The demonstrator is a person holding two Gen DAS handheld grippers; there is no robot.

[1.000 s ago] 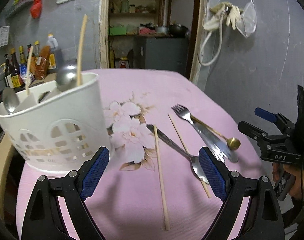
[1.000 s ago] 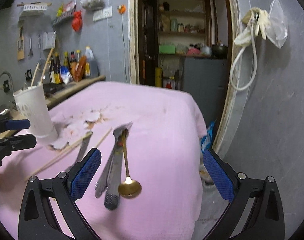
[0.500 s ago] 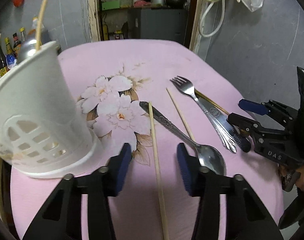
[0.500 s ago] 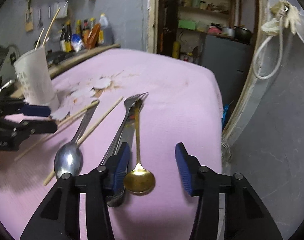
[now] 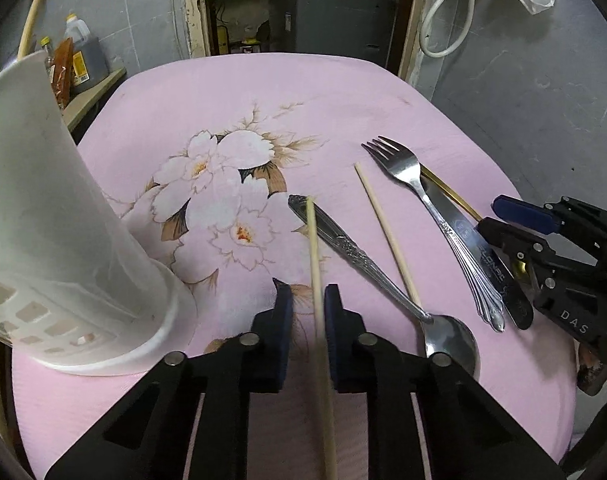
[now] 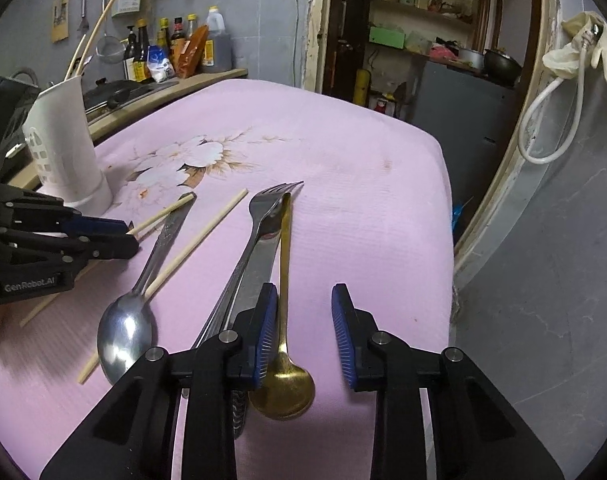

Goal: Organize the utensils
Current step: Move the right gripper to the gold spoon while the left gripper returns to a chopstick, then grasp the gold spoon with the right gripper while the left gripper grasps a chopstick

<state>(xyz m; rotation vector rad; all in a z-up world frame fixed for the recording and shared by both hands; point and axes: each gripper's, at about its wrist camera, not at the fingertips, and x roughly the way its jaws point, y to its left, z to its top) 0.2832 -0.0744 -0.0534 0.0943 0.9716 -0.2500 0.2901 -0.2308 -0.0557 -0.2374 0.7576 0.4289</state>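
Note:
On the pink flowered cloth [image 5: 263,92] lie two wooden chopsticks, a silver spoon [image 5: 383,276], a fork [image 5: 427,204], a knife [image 5: 483,256] and a gold spoon [image 6: 283,364]. My left gripper [image 5: 306,300] has its jaws nearly closed around the near chopstick [image 5: 317,280], with small gaps still showing. The second chopstick [image 5: 385,232] lies to its right. My right gripper [image 6: 301,320] is partly open, its left pad beside the gold spoon's handle. The white utensil holder [image 5: 43,220] stands at the left and also shows in the right wrist view [image 6: 65,140].
The cloth's right edge drops off beside a grey wall [image 5: 543,100]. A counter with bottles [image 6: 175,48] runs behind the holder. An open doorway with shelves [image 6: 403,40] lies beyond the far edge.
Both grippers lowered toward the table and narrowed. The left jaws closed in around the near chopstick. The right jaws narrowed and moved onto the gold spoon's handle.

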